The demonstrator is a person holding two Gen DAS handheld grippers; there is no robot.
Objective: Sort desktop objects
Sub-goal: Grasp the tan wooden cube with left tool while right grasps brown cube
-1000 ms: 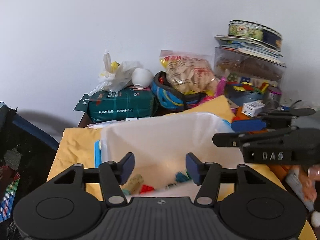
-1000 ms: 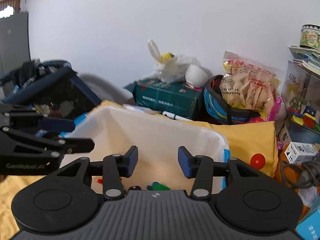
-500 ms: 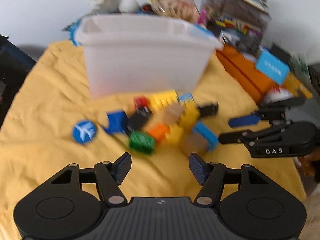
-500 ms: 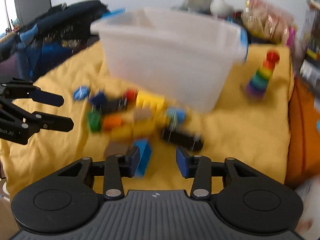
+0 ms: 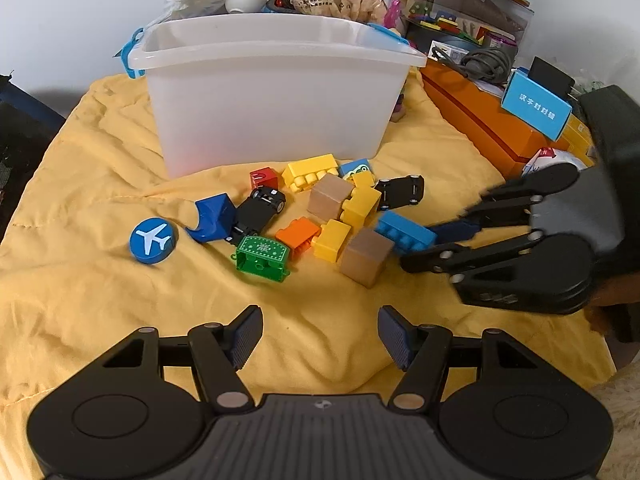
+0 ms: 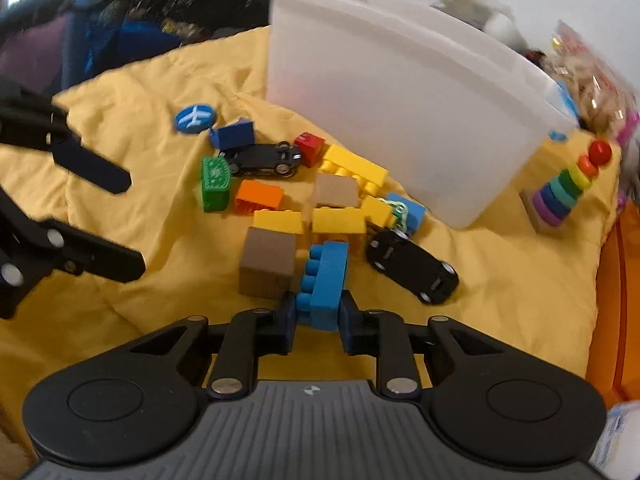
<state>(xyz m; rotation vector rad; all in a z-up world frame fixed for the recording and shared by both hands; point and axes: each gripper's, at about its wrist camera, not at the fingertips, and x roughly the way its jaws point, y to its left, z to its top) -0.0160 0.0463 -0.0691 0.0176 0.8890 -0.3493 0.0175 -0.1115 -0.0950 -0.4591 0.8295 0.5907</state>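
Observation:
A pile of toy bricks lies on the yellow cloth [image 5: 80, 280] in front of a translucent white bin [image 5: 272, 92]. In the right wrist view my right gripper [image 6: 318, 312] is closing its jaws, and the pads touch both sides of a light blue brick [image 6: 326, 276] at the near edge of the pile. The left wrist view shows the same brick [image 5: 404, 232] beside a brown cube [image 5: 366, 256], with the right gripper [image 5: 420, 246] reaching in from the right. My left gripper [image 5: 320, 332] hangs open over bare cloth, short of the pile, with nothing between its fingers.
Around the pile lie two black toy cars [image 5: 400, 192], a green piece [image 5: 262, 258], an orange brick [image 5: 298, 236] and a blue airplane disc [image 5: 152, 240]. A ring stacker [image 6: 564, 192] stands right of the bin. Orange boxes [image 5: 492, 128] and clutter line the right side.
Both grippers came down from over the bin to the brick pile in front of it. The right jaws narrowed from wide apart onto the light blue brick.

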